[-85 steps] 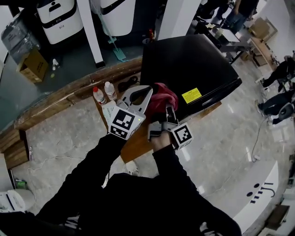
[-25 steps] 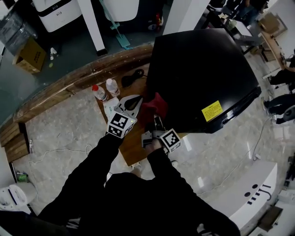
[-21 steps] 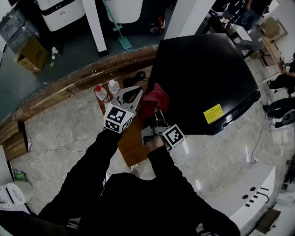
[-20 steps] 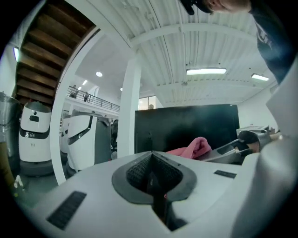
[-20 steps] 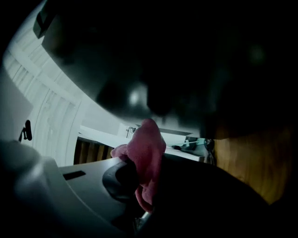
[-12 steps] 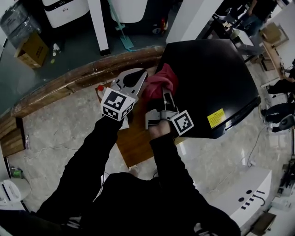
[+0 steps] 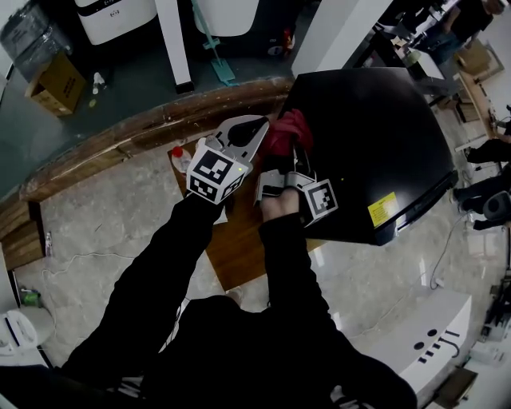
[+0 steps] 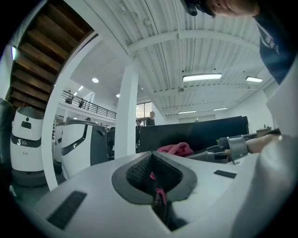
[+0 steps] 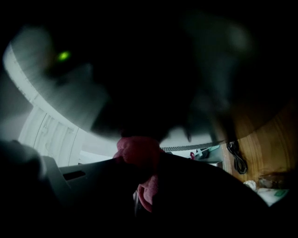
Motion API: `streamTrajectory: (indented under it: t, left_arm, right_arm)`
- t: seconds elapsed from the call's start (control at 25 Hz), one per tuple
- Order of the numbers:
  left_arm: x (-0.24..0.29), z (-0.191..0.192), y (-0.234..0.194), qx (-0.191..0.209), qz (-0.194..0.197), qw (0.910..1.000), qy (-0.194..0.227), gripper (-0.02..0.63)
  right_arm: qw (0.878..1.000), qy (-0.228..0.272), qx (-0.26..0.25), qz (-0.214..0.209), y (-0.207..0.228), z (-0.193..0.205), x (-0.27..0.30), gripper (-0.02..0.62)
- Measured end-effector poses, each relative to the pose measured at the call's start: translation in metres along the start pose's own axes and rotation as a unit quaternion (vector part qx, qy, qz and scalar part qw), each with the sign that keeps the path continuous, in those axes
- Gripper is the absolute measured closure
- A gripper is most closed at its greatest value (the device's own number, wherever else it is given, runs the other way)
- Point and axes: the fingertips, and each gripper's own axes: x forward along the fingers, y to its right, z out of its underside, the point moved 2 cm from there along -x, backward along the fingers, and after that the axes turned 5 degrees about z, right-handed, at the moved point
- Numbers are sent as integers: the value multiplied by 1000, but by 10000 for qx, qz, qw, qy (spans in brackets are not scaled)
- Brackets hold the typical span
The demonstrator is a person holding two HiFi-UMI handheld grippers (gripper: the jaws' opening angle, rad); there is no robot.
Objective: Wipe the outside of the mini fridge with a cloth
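Note:
The black mini fridge (image 7: 375, 128) stands on a wooden table (image 7: 239, 256), right of centre in the head view. A red cloth (image 7: 289, 130) is pressed against the fridge's left side near its top edge. My right gripper (image 7: 294, 158) is shut on that cloth. In the right gripper view the cloth (image 9: 138, 151) bulges out between the dark jaws of the right gripper (image 9: 142, 186), with the fridge a black blur above. My left gripper (image 7: 254, 128) hovers just left of the cloth, shut and holding nothing. The left gripper view shows the left gripper (image 8: 152, 158), with the cloth (image 8: 175, 148) and fridge (image 8: 195, 132) beyond.
Two small bottles (image 7: 182, 156) stand on the table's left end, partly hidden by my left gripper. A black cable (image 9: 238, 158) lies on the wood. A curved wooden ledge (image 7: 120, 136) runs behind, with a cardboard box (image 7: 44, 80) and white machines (image 7: 116, 16) beyond.
My right gripper has slid the red cloth along the fridge's left side toward the far top corner. My left gripper has moved the same way beside it, still shut.

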Motion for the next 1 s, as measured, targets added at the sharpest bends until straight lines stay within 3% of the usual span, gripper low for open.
streamTrajectory:
  t: [0.16, 0.44, 0.68, 1.0]
  left_arm:
    - [4, 29, 5, -102, 112, 9996, -230, 601]
    - [2, 99, 8, -429, 127, 9956, -828, 600]
    - [2, 179, 19, -700, 221, 9798, -1863, 601]
    - [4, 230, 29, -873, 283, 9677, -2348, 601]
  right_arm:
    - [9997, 103, 51, 210, 22, 0, 2, 557]
    - [9965, 207, 146, 800, 99, -1, -2, 557]
    - [9900, 156, 98, 1401, 167, -4, -14, 557]
    - [9778, 264, 150, 2075, 245, -8, -31, 557]
